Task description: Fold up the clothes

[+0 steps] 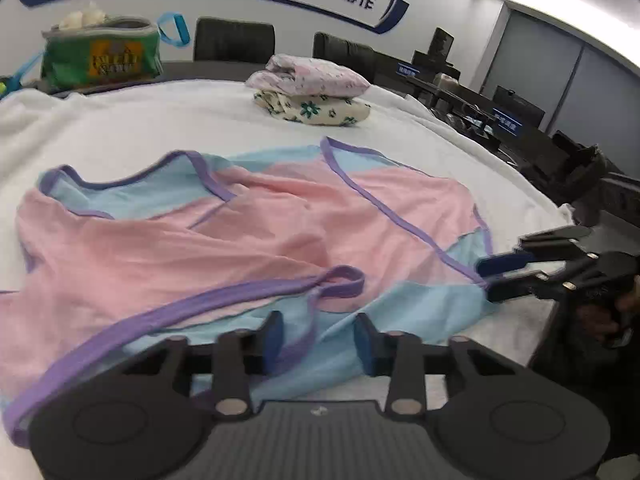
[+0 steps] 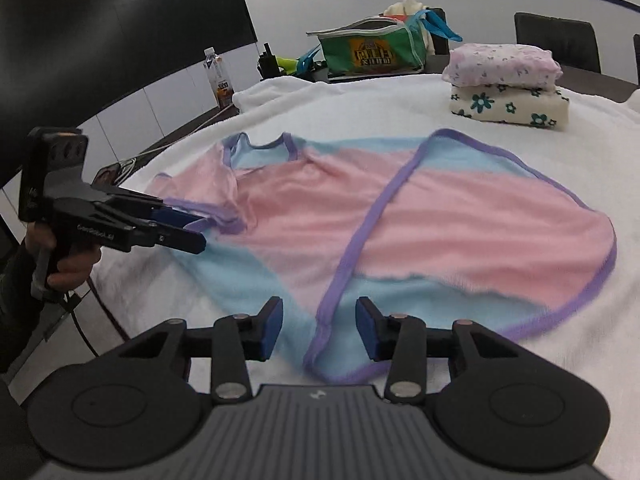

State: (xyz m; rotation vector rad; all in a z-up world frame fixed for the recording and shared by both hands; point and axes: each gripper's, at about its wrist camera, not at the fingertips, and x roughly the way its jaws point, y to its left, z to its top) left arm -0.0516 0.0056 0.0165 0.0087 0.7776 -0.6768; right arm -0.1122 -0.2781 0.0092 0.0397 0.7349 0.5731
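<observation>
On the white blanket (image 1: 160, 128) covering the surface lies a pink and blue garment (image 1: 224, 236) with purple trim, spread out and wrinkled. Left tongs (image 1: 319, 338) hover wide open over its near blue edge, gripping nothing. Right tongs (image 2: 319, 330) also stand wide open, straddling a purple-trimmed loop at the garment's near edge without pinching it. Two folded floral cloths (image 2: 506, 84) sit stacked at the far side, well apart from the garment, near a green bag (image 2: 370, 50)
</observation>
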